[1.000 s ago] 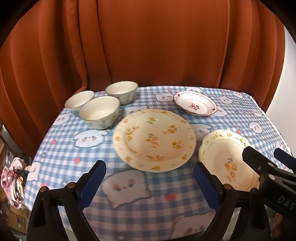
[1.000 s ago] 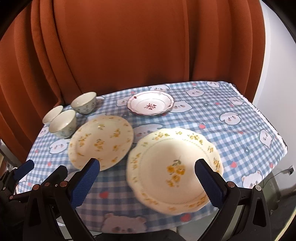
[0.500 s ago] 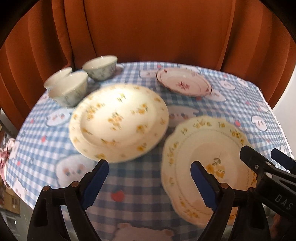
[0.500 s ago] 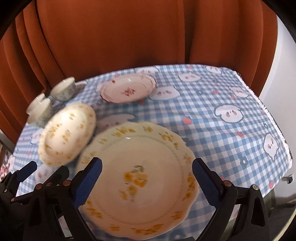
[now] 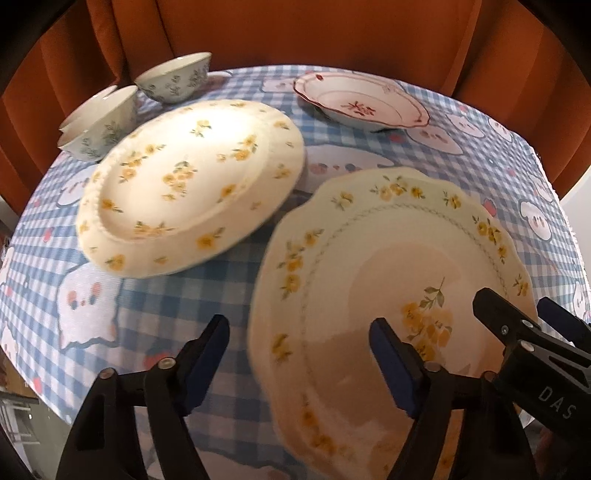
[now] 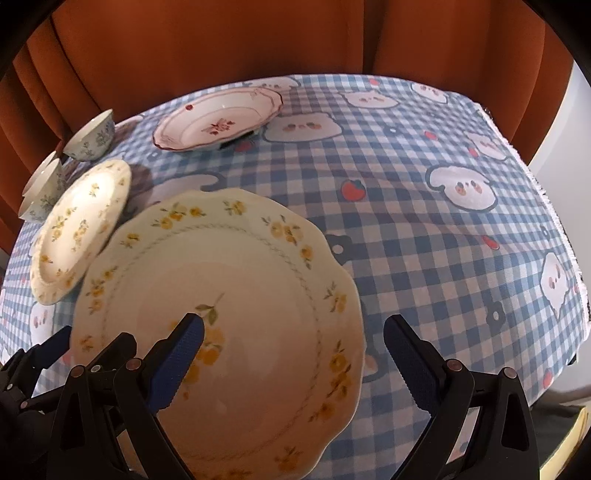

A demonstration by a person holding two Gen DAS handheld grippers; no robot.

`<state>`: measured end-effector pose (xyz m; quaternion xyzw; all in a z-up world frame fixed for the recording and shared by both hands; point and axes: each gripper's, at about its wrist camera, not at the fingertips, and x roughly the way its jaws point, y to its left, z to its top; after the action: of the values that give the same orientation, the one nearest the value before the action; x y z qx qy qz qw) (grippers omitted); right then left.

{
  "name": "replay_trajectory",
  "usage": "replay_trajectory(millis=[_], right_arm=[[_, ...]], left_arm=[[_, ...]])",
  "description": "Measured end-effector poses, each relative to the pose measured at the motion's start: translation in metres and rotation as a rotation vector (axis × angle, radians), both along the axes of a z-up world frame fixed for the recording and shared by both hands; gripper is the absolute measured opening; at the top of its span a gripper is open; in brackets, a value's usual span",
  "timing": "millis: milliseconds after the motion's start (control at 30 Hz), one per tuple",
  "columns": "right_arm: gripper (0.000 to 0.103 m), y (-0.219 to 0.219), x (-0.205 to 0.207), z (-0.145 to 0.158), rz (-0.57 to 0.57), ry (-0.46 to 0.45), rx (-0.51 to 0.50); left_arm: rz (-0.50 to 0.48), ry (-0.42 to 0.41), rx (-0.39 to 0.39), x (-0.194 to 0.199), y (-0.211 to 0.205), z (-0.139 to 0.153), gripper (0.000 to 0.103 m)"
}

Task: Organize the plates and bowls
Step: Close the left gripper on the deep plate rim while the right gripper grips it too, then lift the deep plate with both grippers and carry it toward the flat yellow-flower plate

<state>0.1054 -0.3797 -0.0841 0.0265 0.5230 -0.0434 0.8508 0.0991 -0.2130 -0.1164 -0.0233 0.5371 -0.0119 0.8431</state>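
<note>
A scalloped cream plate with yellow flowers (image 5: pixel 388 280) (image 6: pixel 236 295) lies at the front of the table. My left gripper (image 5: pixel 299 354) is open over its left rim. My right gripper (image 6: pixel 291 354) is open over its right rim, and also shows in the left wrist view (image 5: pixel 532 332). A round cream plate with yellow flowers (image 5: pixel 192 177) (image 6: pixel 77 229) lies to the left. A white plate with red trim (image 5: pixel 362 101) (image 6: pixel 218 120) sits at the back. Three floral bowls (image 5: pixel 173 77) (image 6: pixel 90 136) stand at the back left.
The table wears a blue checked cloth (image 6: pixel 424 221) with cartoon prints. An orange curtain (image 5: pixel 314 29) hangs close behind it. The cloth's right edge (image 6: pixel 554 221) drops off near a white wall.
Both grippers have moved forward and down toward the scalloped plate, which now fills the lower part of both views. Both stay open.
</note>
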Motion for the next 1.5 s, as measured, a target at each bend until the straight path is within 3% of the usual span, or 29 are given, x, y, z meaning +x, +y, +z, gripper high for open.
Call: replay_trajectory(millis=[100,167,233,467,833,1200,1500], right_arm=[[0.092,-0.008,0.007,-0.008,-0.001,0.019,0.009],[0.086,-0.012,0.013,-0.010,0.005,0.022,0.021],[0.066,-0.011,0.020,-0.019,0.028,0.062,-0.004],[0.066,-0.013,0.032,-0.021,0.061,0.071,0.044],[0.066,-0.019,0.031,-0.018,0.047,0.084,0.065],[0.066,0.000,0.021,0.006,0.073,0.028,0.078],[0.066,0.040,0.015,0.020,0.056,-0.016,0.071]], left_arm=[[0.007,0.000,-0.010,0.007,-0.003,-0.002,0.073],[0.019,0.001,-0.044,0.012,-0.002,-0.002,0.065],[0.043,0.008,-0.064,0.018,-0.001,-0.003,0.065],[0.041,0.024,-0.039,0.024,-0.007,-0.004,0.072],[0.019,0.023,-0.003,0.017,-0.013,0.006,0.071],[0.028,-0.022,0.010,0.006,0.008,0.029,0.071],[-0.002,-0.068,0.002,0.004,0.050,0.043,0.071]])
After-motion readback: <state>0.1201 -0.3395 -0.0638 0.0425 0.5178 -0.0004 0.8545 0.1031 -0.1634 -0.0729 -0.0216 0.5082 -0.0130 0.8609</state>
